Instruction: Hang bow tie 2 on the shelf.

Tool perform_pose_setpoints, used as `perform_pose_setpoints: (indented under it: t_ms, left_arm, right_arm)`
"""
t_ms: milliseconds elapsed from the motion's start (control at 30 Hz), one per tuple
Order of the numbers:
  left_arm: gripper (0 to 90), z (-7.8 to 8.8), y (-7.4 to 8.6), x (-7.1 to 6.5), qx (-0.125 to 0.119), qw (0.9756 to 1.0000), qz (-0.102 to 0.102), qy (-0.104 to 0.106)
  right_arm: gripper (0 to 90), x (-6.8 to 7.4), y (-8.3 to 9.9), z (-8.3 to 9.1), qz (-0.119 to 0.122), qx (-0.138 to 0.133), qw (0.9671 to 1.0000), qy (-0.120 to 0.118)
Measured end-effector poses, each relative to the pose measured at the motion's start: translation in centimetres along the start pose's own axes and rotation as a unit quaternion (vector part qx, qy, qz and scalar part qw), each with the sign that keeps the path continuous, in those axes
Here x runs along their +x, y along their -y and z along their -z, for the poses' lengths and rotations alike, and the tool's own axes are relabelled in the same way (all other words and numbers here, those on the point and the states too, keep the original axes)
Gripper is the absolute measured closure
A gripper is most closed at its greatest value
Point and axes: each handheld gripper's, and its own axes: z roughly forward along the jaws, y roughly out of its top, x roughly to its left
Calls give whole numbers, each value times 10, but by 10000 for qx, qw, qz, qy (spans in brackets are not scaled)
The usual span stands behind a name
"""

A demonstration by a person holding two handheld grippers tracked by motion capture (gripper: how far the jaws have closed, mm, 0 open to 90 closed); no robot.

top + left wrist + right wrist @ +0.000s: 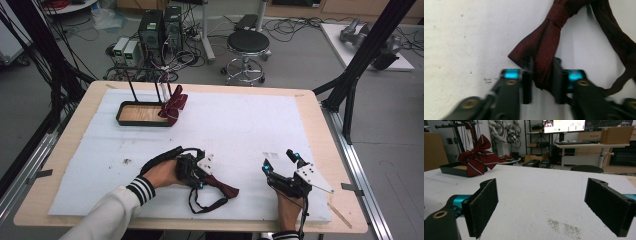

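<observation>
High view: bow tie lies flat on the white mat, near the front edge, its dark strap looping toward the person.
Tie, close up: in the left gripper view the tie runs knot-first away from the camera, one wing end tucked between the black jaws.
Left gripper: clamped on that wing, pads pressing the maroon cloth from both sides, and the grip looks snug.
Left hand: low over the mat, striped cuff behind it.
Right gripper: jaws wide apart, nothing between them, parked on the mat to the right of the tie and well apart from it.
Right gripper view: open pads frame bare mat, and far off a striped bow hangs at the tray.
Tray, from above: black tray with rack posts sits at the far left of the mat, the striped bow draped on its right end.
Step in hand: the pick, by my read; the tie is gripped but not yet lifted.
Next move: a straight lift, high enough that the strap clears the mat, then a carry toward the tray, most likely.
Watch for: the strap snagging or the thin cloth slipping from the pads.
</observation>
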Motion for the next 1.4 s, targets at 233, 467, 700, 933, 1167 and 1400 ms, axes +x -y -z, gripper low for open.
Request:
perform_pose_setpoints:
  t_ms: [233,467,700,933,1167,1400]
  left_arm:
    - [813,2,-1,1,1,9999,113,-14]
    - [816,6,1,3,-92,9997,194,-82]
    - [818,17,7,8,-537,9971,493,-215]
    - [819,23,8,10,-738,9949,595,-336]
    - [819,40,16,16,-1338,9841,995,-621]
    - [820,67,32,21,-1990,9622,1415,-1206]
  right_arm:
    - [109,0,0,0,27,-15,10000,8]
    - [109,0,0,0,1,5,10000,15]
    - [109,0,0,0,-10,1,10000,2]
    - [109,0,0,0,2,6,10000,9]
    - [109,0,0,0,18,8,10000,7]
    - [109,0,0,-1,31,19,10000,9]
